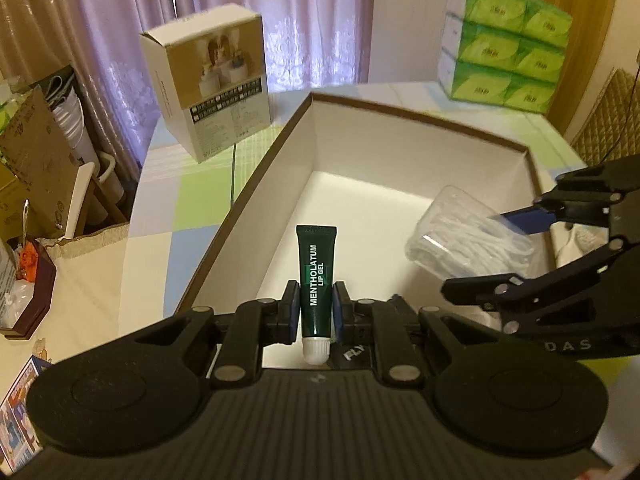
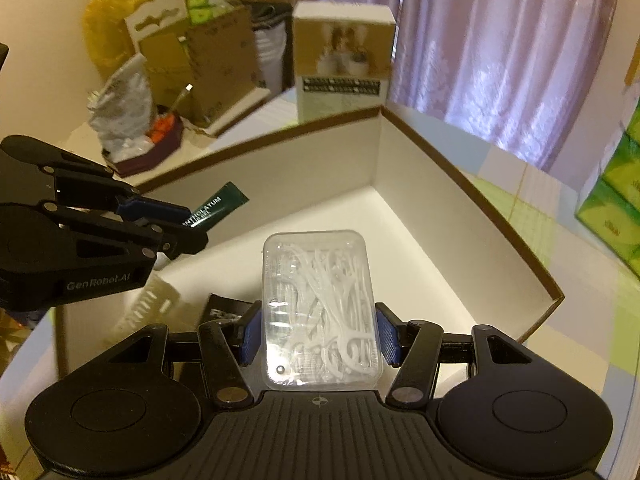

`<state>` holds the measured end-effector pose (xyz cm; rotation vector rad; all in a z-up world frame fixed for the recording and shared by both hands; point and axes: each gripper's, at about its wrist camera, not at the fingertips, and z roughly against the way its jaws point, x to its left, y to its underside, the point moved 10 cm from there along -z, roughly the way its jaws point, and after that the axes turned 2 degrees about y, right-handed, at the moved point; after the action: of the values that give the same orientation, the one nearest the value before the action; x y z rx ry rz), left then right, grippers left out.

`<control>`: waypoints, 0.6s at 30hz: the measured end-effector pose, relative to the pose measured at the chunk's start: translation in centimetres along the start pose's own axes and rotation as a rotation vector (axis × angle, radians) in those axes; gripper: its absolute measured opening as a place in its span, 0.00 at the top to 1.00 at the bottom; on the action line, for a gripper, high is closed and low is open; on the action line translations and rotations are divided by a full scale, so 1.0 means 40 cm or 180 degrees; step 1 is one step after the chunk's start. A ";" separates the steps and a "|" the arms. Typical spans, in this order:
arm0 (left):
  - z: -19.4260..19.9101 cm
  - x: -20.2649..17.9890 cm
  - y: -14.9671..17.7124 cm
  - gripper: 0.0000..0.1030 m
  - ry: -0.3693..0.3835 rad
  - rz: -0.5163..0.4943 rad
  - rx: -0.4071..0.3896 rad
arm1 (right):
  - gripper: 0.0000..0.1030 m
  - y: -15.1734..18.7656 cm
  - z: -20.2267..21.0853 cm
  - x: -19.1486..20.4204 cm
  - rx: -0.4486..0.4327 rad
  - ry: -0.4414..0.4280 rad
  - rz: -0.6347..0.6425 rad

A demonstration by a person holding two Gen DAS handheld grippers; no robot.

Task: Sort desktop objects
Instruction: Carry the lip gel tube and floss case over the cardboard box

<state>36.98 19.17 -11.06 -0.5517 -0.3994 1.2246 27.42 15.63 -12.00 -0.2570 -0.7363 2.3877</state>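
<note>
lip gel tube (image 1: 317, 280) pinched in left gripper (image 1: 316, 312), floss case (image 2: 320, 312) clamped in right gripper (image 2: 318, 334); best lowered near box (image 1: 280, 184) floor at frame centre before release.

A: We lose the first letters on the tube (image 2: 218, 207) in the right view, behind the left gripper (image 2: 188, 226).

B: And we can't read the small print on the carton (image 1: 208, 80); it's blurred.

A: The tissue packs (image 2: 616, 200) run off the right edge there.

B: In the left view the right gripper (image 1: 516, 252) covers part of the floss case (image 1: 460, 236), and the frame cuts its body.

A: We can't make out the clutter (image 1: 32, 168) at the left.
</note>
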 end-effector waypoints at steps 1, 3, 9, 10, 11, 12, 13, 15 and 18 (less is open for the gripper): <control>-0.015 0.004 0.001 0.87 -0.0004 -0.0006 0.0035 | 0.48 0.001 -0.011 -0.007 0.0027 0.0023 -0.0016; -0.040 0.009 0.002 0.87 0.0005 -0.0020 0.0092 | 0.48 0.006 -0.022 -0.017 0.0065 0.0061 -0.0032; -0.099 0.014 0.013 0.87 0.0042 -0.0034 0.0239 | 0.48 0.018 -0.053 -0.047 0.0169 0.0132 -0.0089; -0.107 0.013 0.014 0.87 0.0049 -0.0041 0.0261 | 0.48 0.020 -0.058 -0.051 0.0186 0.0141 -0.0097; -0.114 0.012 0.015 0.87 0.0052 -0.0052 0.0280 | 0.48 0.023 -0.061 -0.054 0.0201 0.0149 -0.0103; -0.121 0.012 0.017 0.87 0.0052 -0.0069 0.0304 | 0.48 0.024 -0.063 -0.056 0.0211 0.0153 -0.0105; -0.128 0.012 0.019 0.87 0.0053 -0.0079 0.0325 | 0.48 0.026 -0.066 -0.059 0.0224 0.0156 -0.0107; -0.140 0.013 0.024 0.87 0.0051 -0.0094 0.0358 | 0.48 0.030 -0.072 -0.061 0.0250 0.0163 -0.0102; -0.154 0.012 0.033 0.87 0.0034 -0.0131 0.0421 | 0.48 0.034 -0.080 -0.061 0.0283 0.0170 -0.0097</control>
<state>39.58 18.82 -16.78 -0.4344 -0.3166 1.1985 29.79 14.65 -15.38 -0.2695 -0.6038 2.3684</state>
